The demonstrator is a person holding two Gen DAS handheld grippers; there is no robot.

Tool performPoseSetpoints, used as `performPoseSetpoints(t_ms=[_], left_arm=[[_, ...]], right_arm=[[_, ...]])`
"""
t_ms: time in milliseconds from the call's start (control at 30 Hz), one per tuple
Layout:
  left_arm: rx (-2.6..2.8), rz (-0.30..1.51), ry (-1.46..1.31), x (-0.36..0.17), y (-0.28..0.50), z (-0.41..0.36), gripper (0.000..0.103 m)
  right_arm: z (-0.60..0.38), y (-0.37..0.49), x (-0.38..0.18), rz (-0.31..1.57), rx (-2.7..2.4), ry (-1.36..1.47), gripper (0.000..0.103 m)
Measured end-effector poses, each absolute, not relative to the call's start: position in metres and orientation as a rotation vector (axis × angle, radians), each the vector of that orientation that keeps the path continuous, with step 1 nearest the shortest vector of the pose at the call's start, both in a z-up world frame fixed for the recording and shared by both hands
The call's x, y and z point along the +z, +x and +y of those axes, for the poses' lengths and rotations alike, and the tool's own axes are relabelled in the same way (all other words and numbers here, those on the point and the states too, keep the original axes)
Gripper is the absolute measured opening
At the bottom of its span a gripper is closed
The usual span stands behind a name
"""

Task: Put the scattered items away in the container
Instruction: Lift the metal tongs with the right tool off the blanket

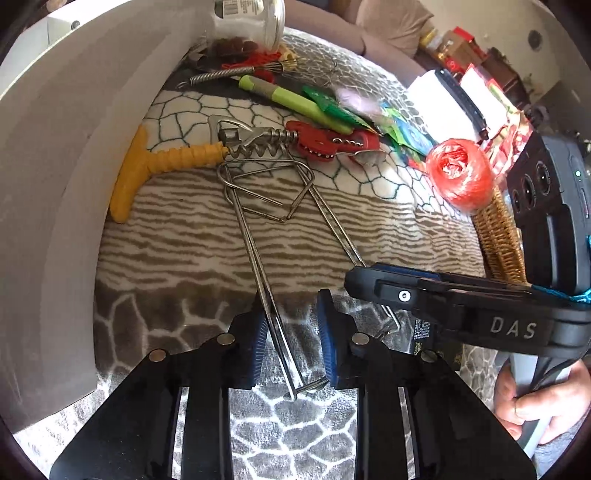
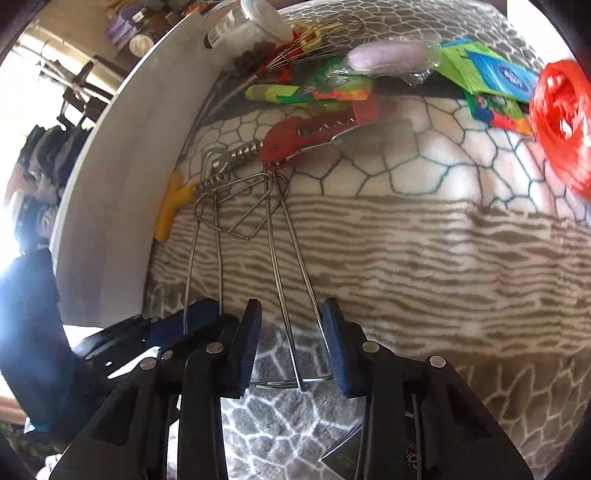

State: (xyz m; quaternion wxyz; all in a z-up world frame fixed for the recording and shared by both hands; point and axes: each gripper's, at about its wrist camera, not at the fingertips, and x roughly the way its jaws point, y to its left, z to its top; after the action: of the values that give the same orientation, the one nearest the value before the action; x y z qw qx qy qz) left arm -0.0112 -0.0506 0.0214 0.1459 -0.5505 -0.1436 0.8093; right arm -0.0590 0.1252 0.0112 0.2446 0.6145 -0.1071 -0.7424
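**Lot: loose items on patterned blanket (image 1: 184, 240), white panel (image 1: 55, 184) along one side**

1. Wire tongs (image 1: 252, 254). They lie flat on the blanket with the looped head towards the corkscrews and two long handle arms running back, one into each claw.
   - The far arm's end is hidden in the left wrist view under the right claw.
2. Left claw (image 1: 293, 339). Narrowly spread, with one handle arm between the pads.
   - The arm runs close along one pad, and blanket shows between it and the other.
   - Only the bent tip reaches that second pad.
3. Right claw (image 2: 293, 347). Set around the other handle arm.
   - The cross-piece at the arm's end spans from pad to pad.
   - I cannot tell whether the pads press on it or merely touch it.
   - The hand (image 1: 535, 402) on its grip is cut off at the frame edge.
4. Yellow-handled corkscrew (image 1: 166, 162). Its tip touches the tongs' head.
5. Red opener (image 1: 328, 142). It sits just beyond the tongs' head.
6. Green-handled tool (image 1: 295, 99). Partly under the sachets (image 2: 491, 77).
7. Whisk (image 2: 317, 40) and spring (image 1: 218, 75). Both sit in the far corner beside a jar (image 1: 251, 18), whose top is cut off.
8. Lilac object (image 2: 384, 55). Blurred, so its kind is unclear.
9. Red twine ball (image 1: 460, 173). It sits by the basket's rim and is smeared in the right wrist view.
10. Wicker basket (image 1: 498, 236). Only a strip of its wall shows, and the rest is behind the right claw's body. It is well apart from the tongs.
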Motion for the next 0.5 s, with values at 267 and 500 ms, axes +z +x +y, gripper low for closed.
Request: performPoseSetpoints(t_ms=[267, 500], left_arm=[[2.269, -0.348, -1.523, 0.064, 0.034, -0.055, 0.022], [2.241, -0.247, -1.587, 0.063, 0.082, -0.057, 0.022]], right_arm=[[0.154, -0.010, 0.047, -0.464, -1.908, 1.604, 0.030], [0.135, 0.069, 0.059, -0.311, -1.856, 1.631, 0.024]])
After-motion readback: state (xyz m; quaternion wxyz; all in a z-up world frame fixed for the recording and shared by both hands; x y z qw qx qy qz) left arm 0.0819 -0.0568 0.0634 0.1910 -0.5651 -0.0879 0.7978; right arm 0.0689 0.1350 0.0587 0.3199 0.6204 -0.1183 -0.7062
